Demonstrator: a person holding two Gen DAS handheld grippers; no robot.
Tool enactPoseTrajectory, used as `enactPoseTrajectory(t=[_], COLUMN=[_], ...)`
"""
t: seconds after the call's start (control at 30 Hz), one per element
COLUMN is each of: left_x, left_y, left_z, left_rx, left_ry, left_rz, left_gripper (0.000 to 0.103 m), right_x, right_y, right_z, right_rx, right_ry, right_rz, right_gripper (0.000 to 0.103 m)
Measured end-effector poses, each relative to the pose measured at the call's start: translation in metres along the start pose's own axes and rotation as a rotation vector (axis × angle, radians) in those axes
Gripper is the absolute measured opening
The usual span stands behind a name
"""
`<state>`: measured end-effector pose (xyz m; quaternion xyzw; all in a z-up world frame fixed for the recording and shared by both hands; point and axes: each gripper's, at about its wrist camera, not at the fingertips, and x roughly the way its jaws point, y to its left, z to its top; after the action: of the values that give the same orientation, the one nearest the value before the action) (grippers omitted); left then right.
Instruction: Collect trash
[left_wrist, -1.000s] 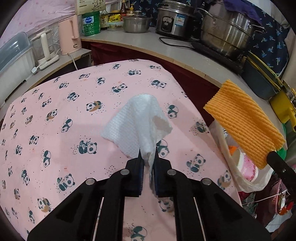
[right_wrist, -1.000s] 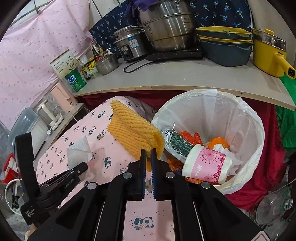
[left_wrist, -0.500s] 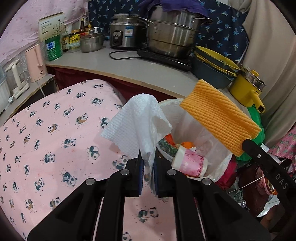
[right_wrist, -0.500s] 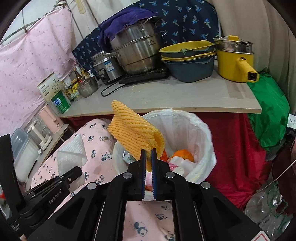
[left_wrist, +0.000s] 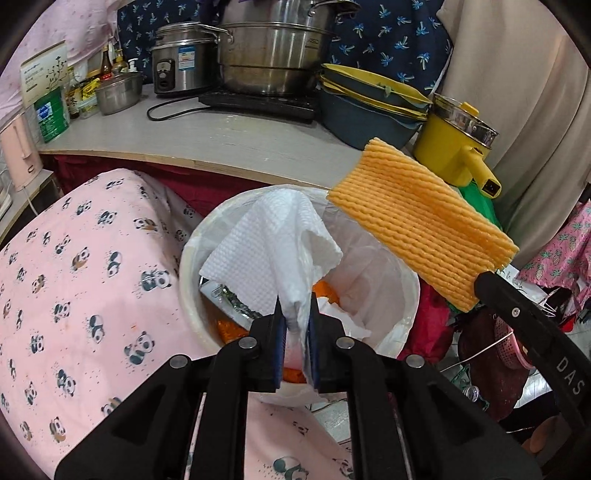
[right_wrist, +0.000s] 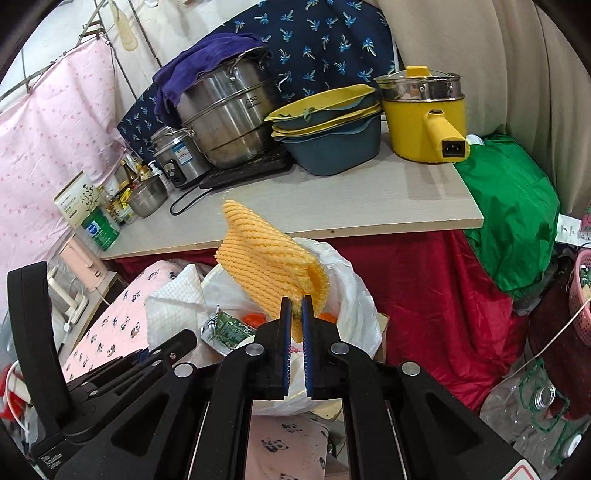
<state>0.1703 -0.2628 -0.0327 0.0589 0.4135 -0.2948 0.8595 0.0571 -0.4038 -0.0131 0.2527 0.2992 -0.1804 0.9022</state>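
Observation:
My left gripper (left_wrist: 295, 314) is shut on a white paper towel (left_wrist: 266, 251) and holds it above the white-lined trash bin (left_wrist: 391, 273). The bin holds orange scraps and wrappers. My right gripper (right_wrist: 294, 306) is shut on an orange ribbed foam net (right_wrist: 266, 258), held above the same bin (right_wrist: 354, 291). The foam net (left_wrist: 421, 229) and the right gripper's black finger show at the right of the left wrist view. The paper towel (right_wrist: 173, 306) and the left gripper's body show at the lower left of the right wrist view.
A table with a pink panda cloth (left_wrist: 74, 280) lies left of the bin. Behind is a counter (left_wrist: 236, 140) with steel pots, stacked basins (left_wrist: 369, 107) and a yellow electric pot (left_wrist: 458, 144). Red cloth, a green bag (right_wrist: 513, 210) and plastic bottles are to the right.
Both grippers moved right from over the panda table to above the trash bin, still holding the paper towel and the foam net.

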Motion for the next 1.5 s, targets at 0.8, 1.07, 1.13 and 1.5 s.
enactPoseTrajectory(t=[0.8, 1.07, 1.13, 1.5], left_x=[-0.029, -0.045, -0.048, -0.062], left_y=[0.076, 0.083, 0.082, 0.077], left_z=[-0.015, -0.02, -0.021, -0.033], left_rx=[-0.154, -0.161, -0.156, -0.134], left_ry=[-0.053, -0.076, -0.08, -0.076], left_rz=[0.274, 0.336, 0.347, 0.376], left_gripper=[0.07, 0.078, 0.08, 0.09], right_x=[0.059, 0.049, 0.045, 0.018], right_y=[0.037, 0.048, 0.051, 0.07], right_z=[0.014, 0.015, 0.014, -0.001], right_rx=[-0.099, -0.137, -0.147, -0.221], right_ry=[0.085, 0.066, 0.068, 0.086], right_rz=[0.04, 0.043, 0.047, 0.055], right_gripper=[0.013, 0.045, 0.049, 0.063])
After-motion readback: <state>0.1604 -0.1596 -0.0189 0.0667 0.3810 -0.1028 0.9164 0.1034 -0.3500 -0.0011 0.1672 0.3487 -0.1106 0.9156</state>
